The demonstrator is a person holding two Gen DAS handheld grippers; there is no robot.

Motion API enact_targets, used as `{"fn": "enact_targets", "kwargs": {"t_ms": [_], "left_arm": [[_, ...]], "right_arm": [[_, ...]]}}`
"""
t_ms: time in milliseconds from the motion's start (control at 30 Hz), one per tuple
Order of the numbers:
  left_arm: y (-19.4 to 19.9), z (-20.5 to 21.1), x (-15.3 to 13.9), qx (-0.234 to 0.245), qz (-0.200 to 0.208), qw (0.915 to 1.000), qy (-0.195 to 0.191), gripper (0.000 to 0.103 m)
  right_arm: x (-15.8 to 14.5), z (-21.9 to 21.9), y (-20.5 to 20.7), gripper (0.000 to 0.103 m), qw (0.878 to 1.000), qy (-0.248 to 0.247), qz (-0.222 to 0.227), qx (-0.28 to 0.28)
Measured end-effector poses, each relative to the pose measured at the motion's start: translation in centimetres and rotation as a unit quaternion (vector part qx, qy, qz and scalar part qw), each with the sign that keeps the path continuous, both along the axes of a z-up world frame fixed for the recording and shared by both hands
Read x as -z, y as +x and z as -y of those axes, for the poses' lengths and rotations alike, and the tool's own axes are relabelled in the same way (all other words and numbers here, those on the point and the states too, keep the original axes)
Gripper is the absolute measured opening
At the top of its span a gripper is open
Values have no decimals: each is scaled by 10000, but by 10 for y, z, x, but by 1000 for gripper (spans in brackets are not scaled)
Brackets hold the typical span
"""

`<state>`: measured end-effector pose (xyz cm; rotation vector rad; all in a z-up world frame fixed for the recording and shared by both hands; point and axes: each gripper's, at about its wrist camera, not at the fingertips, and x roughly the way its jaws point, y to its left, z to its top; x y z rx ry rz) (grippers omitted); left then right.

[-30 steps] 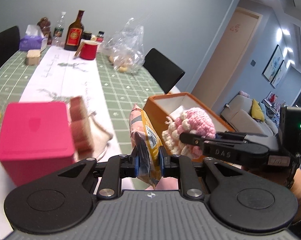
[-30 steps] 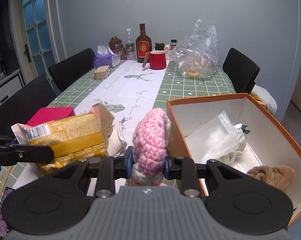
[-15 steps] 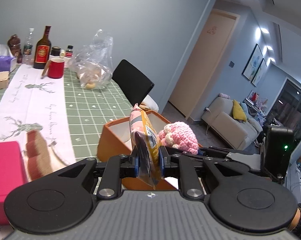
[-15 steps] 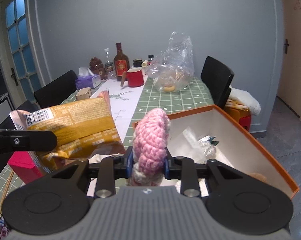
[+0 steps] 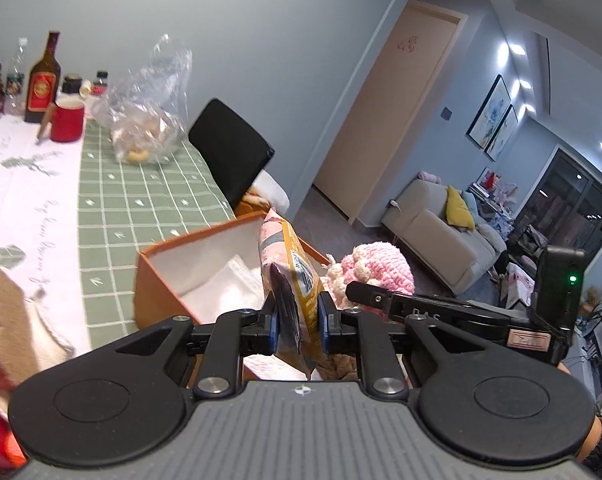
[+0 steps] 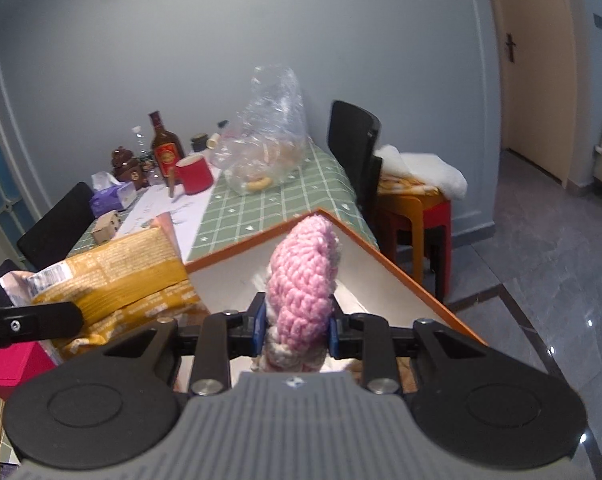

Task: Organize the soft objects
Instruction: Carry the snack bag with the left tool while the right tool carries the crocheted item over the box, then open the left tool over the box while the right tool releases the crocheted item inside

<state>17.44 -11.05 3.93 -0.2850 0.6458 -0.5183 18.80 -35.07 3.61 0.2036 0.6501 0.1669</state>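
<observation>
Orange box (image 5: 157, 276) lies under both hand-held grippers: left (image 5: 297, 322) pinches snack packet (image 5: 291, 280), right (image 6: 297, 322) pinches pink crochet (image 6: 303, 280).

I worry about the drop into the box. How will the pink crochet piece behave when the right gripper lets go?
The pink crochet piece, pinched in the right gripper, bulges around the pads, so it is probably soft and springy. Being yarn, it looks light and should land softly in the orange box, hardly rolling or bouncing.
</observation>
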Motion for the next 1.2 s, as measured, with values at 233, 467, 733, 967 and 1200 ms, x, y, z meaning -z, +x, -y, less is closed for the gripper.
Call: {"fn": "enact_targets", "kwargs": {"t_ms": [233, 467, 733, 967, 1200], "left_arm": [[19, 32, 25, 104, -369, 9992, 84, 21], [30, 54, 45, 96, -625, 9969, 462, 21], [35, 69, 59, 19, -814, 9926, 898, 21], [42, 81, 63, 42, -903, 9889, 1181, 21], [37, 110, 67, 164, -1161, 9652, 2338, 27]], "right_arm": [[27, 32, 22, 28, 9963, 606, -523, 306], [38, 44, 31, 28, 9903, 1121, -657, 487], [52, 40, 44, 28, 9840, 1482, -823, 547], [54, 34, 51, 28, 9825, 1574, -837, 544], [66, 30, 60, 34, 9812, 1497, -1084, 548]]}}
